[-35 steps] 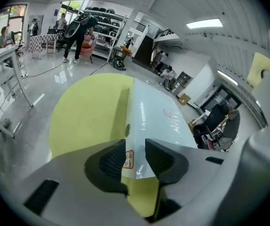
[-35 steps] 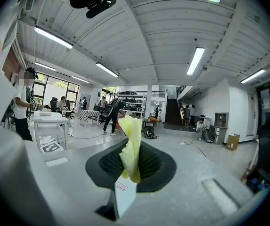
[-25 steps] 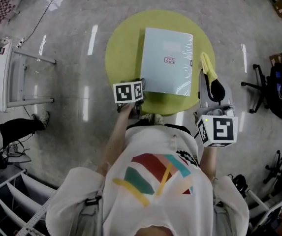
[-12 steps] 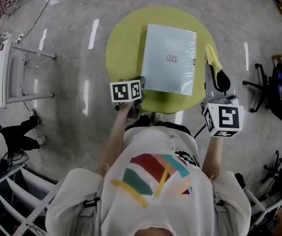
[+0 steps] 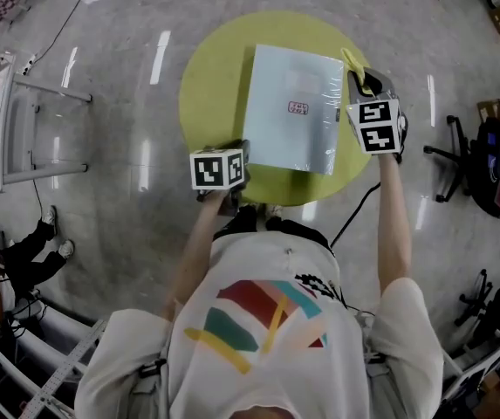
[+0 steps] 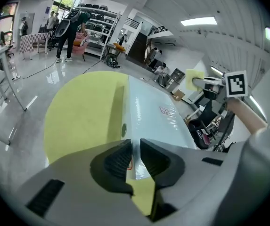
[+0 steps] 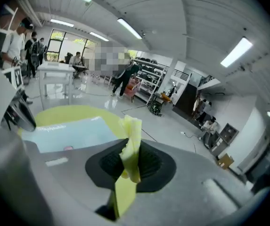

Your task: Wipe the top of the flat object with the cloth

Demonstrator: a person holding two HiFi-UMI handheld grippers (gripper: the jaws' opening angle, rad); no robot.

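On the round yellow surface (image 5: 208, 85) lies the flat object (image 5: 289, 107). The left claw (image 6: 135, 147) has just been closing and pinches its near corner. The right claw (image 7: 131, 160) pinches the yellow cloth (image 7: 134, 131) over its far corner.

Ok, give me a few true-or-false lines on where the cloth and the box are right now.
1. The right gripper is shut on the cloth. True.
2. The box lies on a round yellow table. True.
3. The cloth lies spread over the middle of the box. False: it is pinched in the right gripper, at the box's far right corner.
4. The box stands on its edge. False: it lies flat on the table.
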